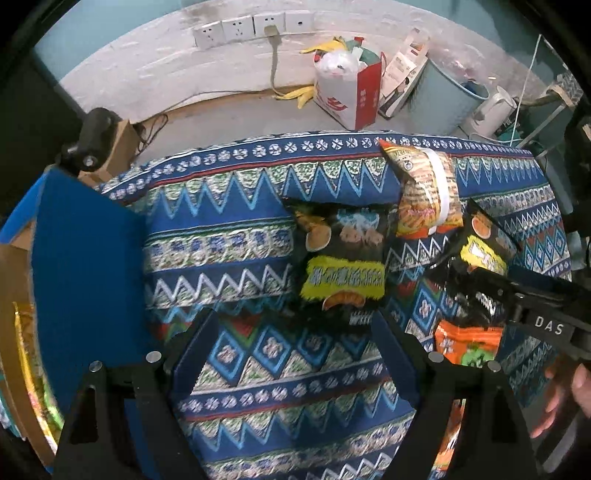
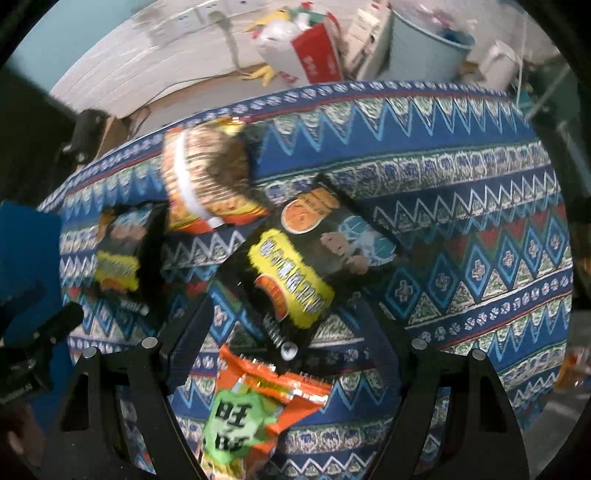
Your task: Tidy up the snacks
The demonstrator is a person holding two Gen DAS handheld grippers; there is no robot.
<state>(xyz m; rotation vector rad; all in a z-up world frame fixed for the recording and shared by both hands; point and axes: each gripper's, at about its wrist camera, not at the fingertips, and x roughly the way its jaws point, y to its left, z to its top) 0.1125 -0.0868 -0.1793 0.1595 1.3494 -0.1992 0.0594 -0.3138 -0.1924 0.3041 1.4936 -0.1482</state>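
Home: wall sockets [image 1: 240,27], kettle [image 1: 489,110]

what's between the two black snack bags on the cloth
In the right wrist view, the striped orange-yellow bag lies between the left black bag and the right black bag.

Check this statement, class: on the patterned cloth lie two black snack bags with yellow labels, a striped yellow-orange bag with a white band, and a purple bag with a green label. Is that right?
One detail is wrong: the bag with the green label is orange, not purple, as the right wrist view shows. The two black bags, the banded bag and the patterned cloth are as stated.
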